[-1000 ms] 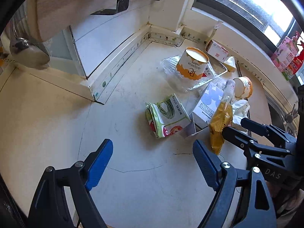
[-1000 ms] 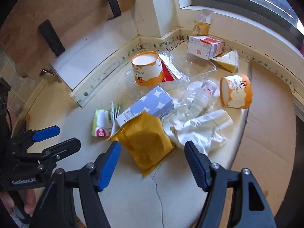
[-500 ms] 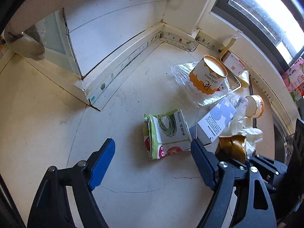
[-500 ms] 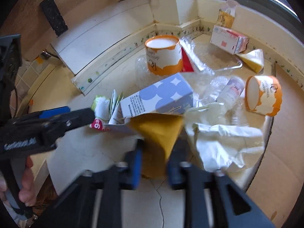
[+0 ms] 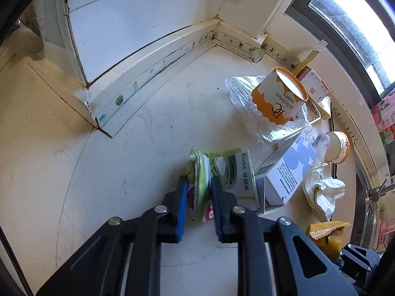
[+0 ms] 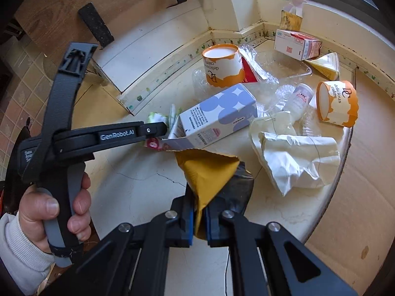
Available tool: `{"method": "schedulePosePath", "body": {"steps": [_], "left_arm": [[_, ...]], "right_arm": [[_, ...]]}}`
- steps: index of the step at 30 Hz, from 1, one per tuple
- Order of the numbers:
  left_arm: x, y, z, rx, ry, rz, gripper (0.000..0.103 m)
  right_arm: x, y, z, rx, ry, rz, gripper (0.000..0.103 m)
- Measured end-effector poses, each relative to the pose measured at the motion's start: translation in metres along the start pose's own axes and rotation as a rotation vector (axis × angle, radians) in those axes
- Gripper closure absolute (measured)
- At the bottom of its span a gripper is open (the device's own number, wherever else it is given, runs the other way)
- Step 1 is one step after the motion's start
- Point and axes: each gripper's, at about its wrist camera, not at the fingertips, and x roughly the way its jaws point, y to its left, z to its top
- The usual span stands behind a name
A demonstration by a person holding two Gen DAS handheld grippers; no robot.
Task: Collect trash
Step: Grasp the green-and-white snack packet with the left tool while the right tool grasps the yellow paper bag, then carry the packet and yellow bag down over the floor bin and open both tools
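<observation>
A green-and-white food packet (image 5: 222, 170) lies on the cream counter (image 5: 123, 172). My left gripper (image 5: 198, 204) has the packet's folded edge between its blue pads, and the jaws are closing on it. From the right wrist view the left gripper (image 6: 160, 133) reaches in from the left, held by a hand (image 6: 49, 209). My right gripper (image 6: 198, 222) is shut on a crumpled yellow wrapper (image 6: 209, 172), which stands up from the pads. That yellow wrapper (image 5: 323, 234) also shows at the lower right of the left wrist view.
Behind lie a blue-and-white carton (image 6: 217, 118), crumpled white paper (image 6: 296, 153), an upright orange cake cup (image 6: 222, 66), a second tipped cup (image 6: 337, 102), a small bottle (image 6: 300, 96), a clear plastic tray (image 6: 279, 64) and a red-and-white carton (image 6: 296, 43). A brown board (image 6: 358, 172) borders the counter on the right.
The left gripper came down over the green packet and its wide jaws closed on the folded edge. The right gripper shut on the yellow wrapper and drew it back from the pile.
</observation>
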Motion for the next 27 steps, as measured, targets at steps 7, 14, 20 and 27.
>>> {"method": "schedulePosePath", "body": {"steps": [7, 14, 20, 27], "left_arm": [[-0.029, -0.001, -0.018, 0.037, -0.069, 0.031, 0.094], [-0.089, 0.011, -0.052, 0.087, -0.139, 0.041, 0.094], [-0.141, 0.021, -0.089, 0.153, -0.167, -0.004, 0.094], [-0.193, 0.030, -0.137, 0.259, -0.190, -0.042, 0.094]], "right_arm": [[-0.016, 0.003, -0.009, 0.032, -0.016, 0.004, 0.097], [-0.040, 0.010, -0.029, 0.097, -0.038, 0.037, 0.097], [-0.054, 0.026, -0.048, 0.158, -0.057, 0.066, 0.097], [-0.067, 0.074, -0.087, 0.147, -0.054, 0.071, 0.097]]}}
